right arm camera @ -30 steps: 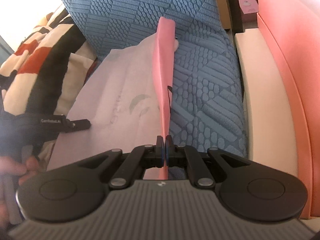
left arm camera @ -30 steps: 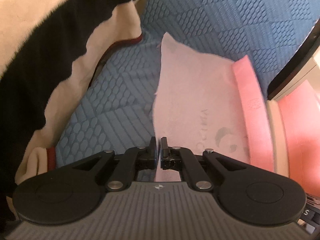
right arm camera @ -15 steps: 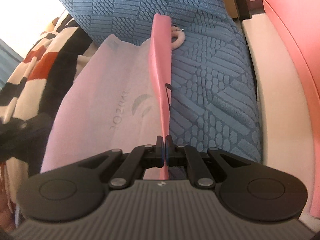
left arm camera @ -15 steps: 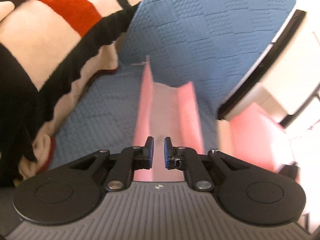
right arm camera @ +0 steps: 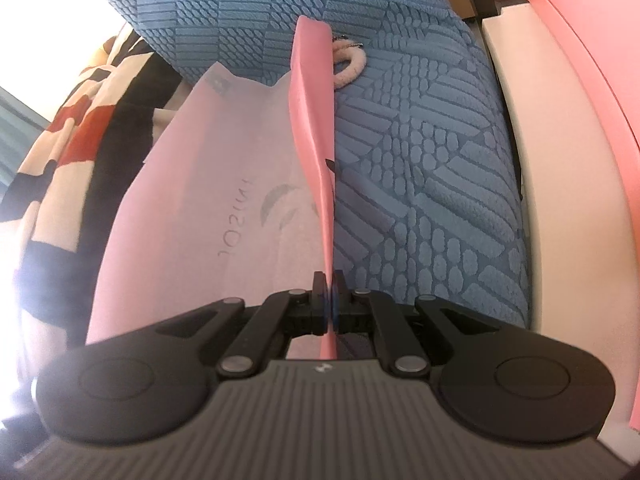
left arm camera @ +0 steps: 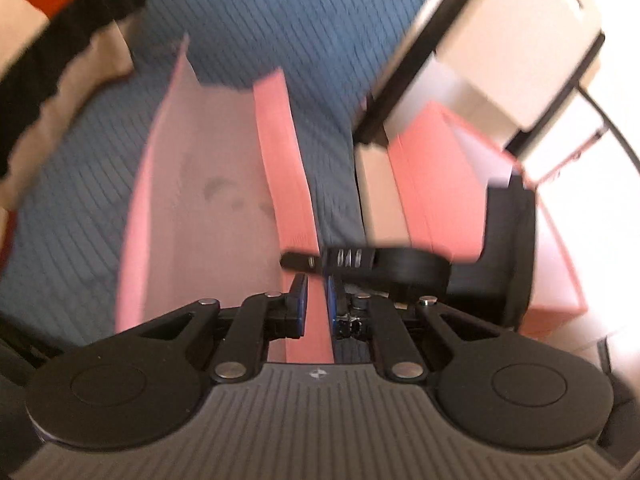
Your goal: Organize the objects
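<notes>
A pink paper bag (right arm camera: 224, 184) lies on blue quilted bedding (right arm camera: 420, 168), its pale inside facing up with a faint printed logo. My right gripper (right arm camera: 330, 280) is shut on the bag's right side panel (right arm camera: 314, 120), which stands up on edge. In the left wrist view the same bag (left arm camera: 208, 200) shows with both side walls raised. My left gripper (left arm camera: 317, 286) is slightly open, its jaws on either side of the bag's right wall (left arm camera: 288, 168). The right gripper's black fingertips (left arm camera: 360, 260) show just ahead of it on that wall.
A striped black, red and cream blanket (right arm camera: 80, 128) lies left of the bag. A pink fuzzy ring (right arm camera: 352, 68) lies behind the side panel. A cream ledge (right arm camera: 540, 160) and pink panel (right arm camera: 592, 40) run along the right. A cream box (left arm camera: 520, 40) stands at the back right.
My left gripper let go of the bag's left edge, opened, and swung right to the bag's right wall beside the right gripper. The right gripper kept its hold.
</notes>
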Action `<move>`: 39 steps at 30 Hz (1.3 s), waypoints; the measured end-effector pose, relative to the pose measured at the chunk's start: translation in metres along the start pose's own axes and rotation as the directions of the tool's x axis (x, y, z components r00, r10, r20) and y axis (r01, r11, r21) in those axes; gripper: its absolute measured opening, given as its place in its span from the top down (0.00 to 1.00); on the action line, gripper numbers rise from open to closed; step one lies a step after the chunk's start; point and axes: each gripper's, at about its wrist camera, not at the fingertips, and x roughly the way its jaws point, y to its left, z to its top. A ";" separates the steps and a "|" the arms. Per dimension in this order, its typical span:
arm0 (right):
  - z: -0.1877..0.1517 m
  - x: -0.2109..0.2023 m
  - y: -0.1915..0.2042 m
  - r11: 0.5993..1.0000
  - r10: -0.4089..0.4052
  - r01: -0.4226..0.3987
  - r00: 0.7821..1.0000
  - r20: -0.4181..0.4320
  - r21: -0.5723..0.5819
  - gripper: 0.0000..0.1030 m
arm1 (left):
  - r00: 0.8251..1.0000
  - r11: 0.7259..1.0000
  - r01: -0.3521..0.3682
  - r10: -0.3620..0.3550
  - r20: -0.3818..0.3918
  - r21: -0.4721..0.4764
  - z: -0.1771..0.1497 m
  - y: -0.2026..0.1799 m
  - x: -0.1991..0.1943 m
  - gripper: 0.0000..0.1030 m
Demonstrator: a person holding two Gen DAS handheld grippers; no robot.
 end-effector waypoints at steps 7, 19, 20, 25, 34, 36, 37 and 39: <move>0.001 -0.001 -0.005 1.000 0.025 -0.024 0.999 -0.021 0.016 0.95 | 0.998 1.000 0.023 -0.022 -0.059 0.016 -0.015 -0.001 0.031 0.76; 0.002 -0.008 -0.015 0.999 0.026 -0.025 1.000 -0.014 0.047 0.95 | 0.997 0.998 -0.003 0.007 -0.079 0.058 -0.018 0.001 0.049 0.67; 0.002 -0.009 -0.016 0.998 0.027 -0.027 1.000 -0.013 0.051 0.95 | 0.997 0.998 -0.005 0.009 -0.083 0.058 -0.019 0.002 0.051 0.67; 0.003 -0.013 -0.018 0.998 0.043 -0.042 0.999 -0.014 0.056 0.94 | 0.996 0.998 0.010 -0.004 -0.087 0.067 -0.022 0.003 0.057 0.67; 0.003 -0.015 -0.019 0.997 0.047 -0.045 0.999 -0.022 0.069 0.94 | 0.994 0.996 0.078 -0.081 -0.067 -0.042 -0.015 0.022 0.055 0.67; 0.002 -0.014 -0.018 0.997 0.041 -0.040 0.999 -0.025 0.064 0.94 | 0.996 0.998 0.053 -0.055 -0.068 -0.030 -0.016 0.023 0.055 0.67; 0.002 -0.014 -0.017 0.997 0.039 -0.037 0.999 -0.028 0.064 0.94 | 0.996 0.998 0.046 -0.048 -0.073 -0.030 -0.016 0.024 0.056 0.67; 0.002 -0.014 -0.016 0.998 0.035 -0.032 0.999 -0.032 0.063 0.93 | 0.995 0.998 0.043 -0.046 -0.083 -0.035 -0.017 0.026 0.055 0.68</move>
